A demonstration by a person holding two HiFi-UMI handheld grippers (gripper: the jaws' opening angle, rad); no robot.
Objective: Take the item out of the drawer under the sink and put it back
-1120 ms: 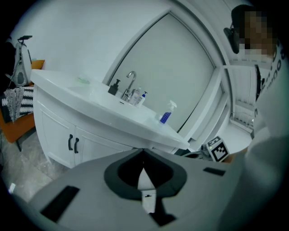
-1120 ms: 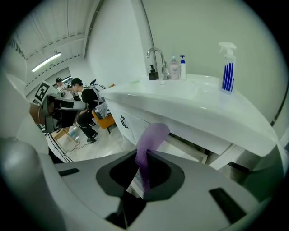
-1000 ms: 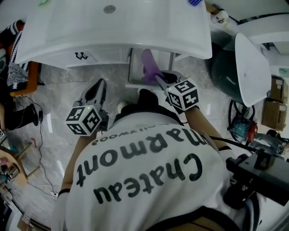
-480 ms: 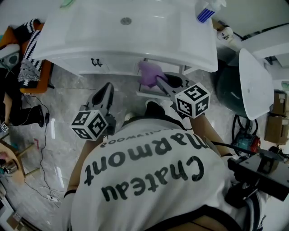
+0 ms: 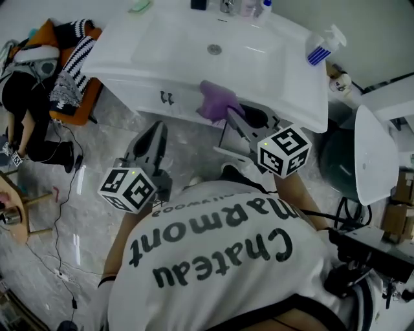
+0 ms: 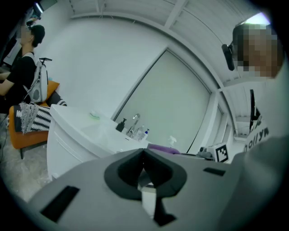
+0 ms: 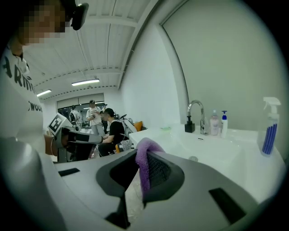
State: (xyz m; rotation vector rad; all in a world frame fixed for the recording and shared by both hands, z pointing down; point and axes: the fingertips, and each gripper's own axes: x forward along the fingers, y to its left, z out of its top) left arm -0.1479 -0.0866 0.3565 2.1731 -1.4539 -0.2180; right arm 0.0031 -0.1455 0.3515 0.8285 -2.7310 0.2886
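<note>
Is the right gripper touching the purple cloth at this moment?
Touching. The right gripper view shows the purple cloth pinched between the fingers of the right gripper.

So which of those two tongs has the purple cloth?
The right tongs, clamped on the purple cloth; the left tongs are closed with nothing between them.

White sink top [image 5: 284,77] — spray bottle [image 5: 321,45] at right corner, bottles [image 5: 254,8] at the back, green item [image 5: 138,6] far left
</note>
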